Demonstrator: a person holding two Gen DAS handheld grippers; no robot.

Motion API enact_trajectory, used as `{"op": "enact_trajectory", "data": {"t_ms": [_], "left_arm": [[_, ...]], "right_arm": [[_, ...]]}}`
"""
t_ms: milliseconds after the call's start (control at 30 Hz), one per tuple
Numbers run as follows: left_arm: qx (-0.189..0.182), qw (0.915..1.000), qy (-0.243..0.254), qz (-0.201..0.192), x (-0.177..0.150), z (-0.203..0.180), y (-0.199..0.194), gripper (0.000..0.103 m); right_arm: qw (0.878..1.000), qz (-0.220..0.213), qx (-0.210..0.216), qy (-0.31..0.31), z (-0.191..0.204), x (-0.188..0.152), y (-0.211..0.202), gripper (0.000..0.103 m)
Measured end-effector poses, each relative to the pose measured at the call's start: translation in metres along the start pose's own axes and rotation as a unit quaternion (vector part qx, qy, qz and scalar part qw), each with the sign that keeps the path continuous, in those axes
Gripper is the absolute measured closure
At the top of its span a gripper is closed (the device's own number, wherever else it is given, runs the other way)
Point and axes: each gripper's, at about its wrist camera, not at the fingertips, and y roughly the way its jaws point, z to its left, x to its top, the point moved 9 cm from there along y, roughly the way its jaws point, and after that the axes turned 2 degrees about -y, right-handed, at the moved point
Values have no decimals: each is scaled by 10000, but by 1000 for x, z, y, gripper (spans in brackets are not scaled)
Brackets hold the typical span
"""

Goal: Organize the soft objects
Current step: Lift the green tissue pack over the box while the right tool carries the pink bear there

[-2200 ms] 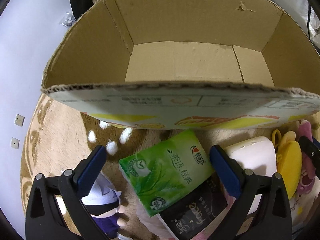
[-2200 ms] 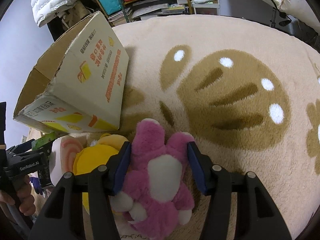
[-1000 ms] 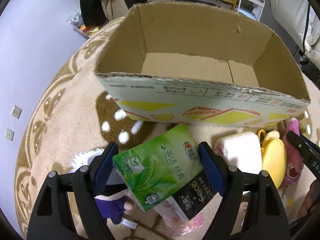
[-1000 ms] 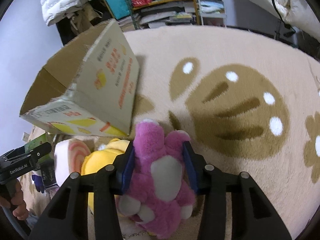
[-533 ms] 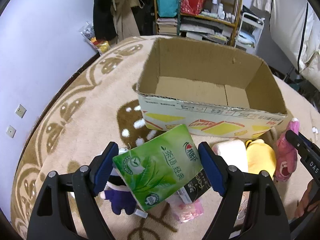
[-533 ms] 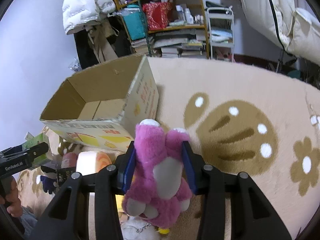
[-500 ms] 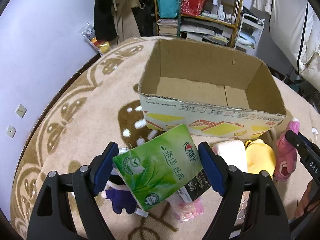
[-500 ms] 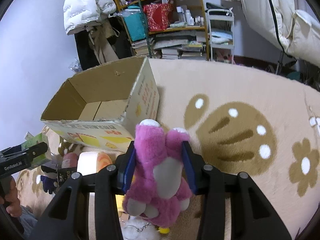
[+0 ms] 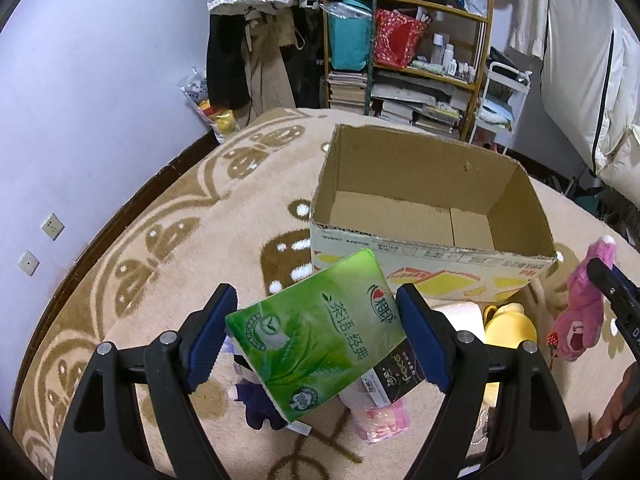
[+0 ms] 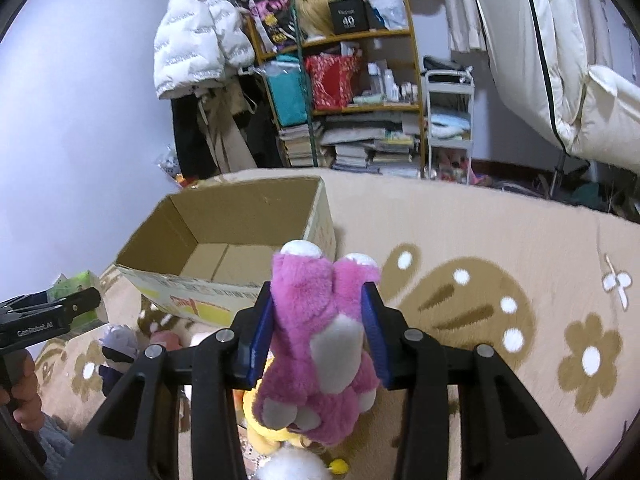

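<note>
My left gripper (image 9: 316,328) is shut on a green tissue pack (image 9: 320,336) and holds it in the air, short of the open cardboard box (image 9: 432,224). My right gripper (image 10: 320,328) is shut on a pink plush toy (image 10: 320,344) and holds it up to the right of the box (image 10: 224,256). The plush also shows in the left wrist view (image 9: 580,312) at the right edge. The tissue pack shows in the right wrist view (image 10: 76,284) at the far left. The box stands on the beige rug and is empty.
On the rug under the grippers lie a yellow plush (image 9: 508,328), a white roll (image 9: 460,312), a black packet (image 9: 400,364), a pink packet (image 9: 380,424) and a purple doll (image 9: 256,400). A cluttered shelf (image 9: 408,52) and hanging coats stand behind the box.
Both grippers have risen well above the rug with their loads. The box now looks smaller and lower in both views, with its inside floor showing.
</note>
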Motion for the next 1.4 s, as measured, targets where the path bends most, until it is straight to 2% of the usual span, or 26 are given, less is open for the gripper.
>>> {"op": "enact_trajectory", "data": {"t_ms": [33, 67, 200, 333, 667, 967, 1200, 1400], "left_arm": [[4, 10000, -28, -57, 2, 1, -2, 22], [5, 9999, -41, -124, 4, 2, -5, 22], [2, 9992, -66, -399, 14, 4, -15, 22], [-44, 9987, -114, -498, 22, 3, -17, 22], [-14, 9950, 0, -1001, 58, -6, -25, 22], [81, 9931, 92, -1169, 89, -12, -16, 22], [-57, 9933, 227, -1127, 99, -28, -2, 22], [-115, 9944, 341, -990, 98, -41, 18, 22]], "right_arm": [[10000, -58, 39, -28, 3, 4, -3, 78], [9999, -104, 49, -70, 6, 9, -6, 81], [9993, -224, 157, -243, 17, 17, -9, 82], [9991, -280, 196, -235, 22, 20, -11, 82], [9942, -950, 430, -274, 35, 76, -30, 82], [9880, -1324, 671, -424, 55, 112, -21, 82], [9873, -1275, 832, -461, 61, 115, 1, 82], [9887, -1025, 985, -472, 63, 100, 24, 82]]}}
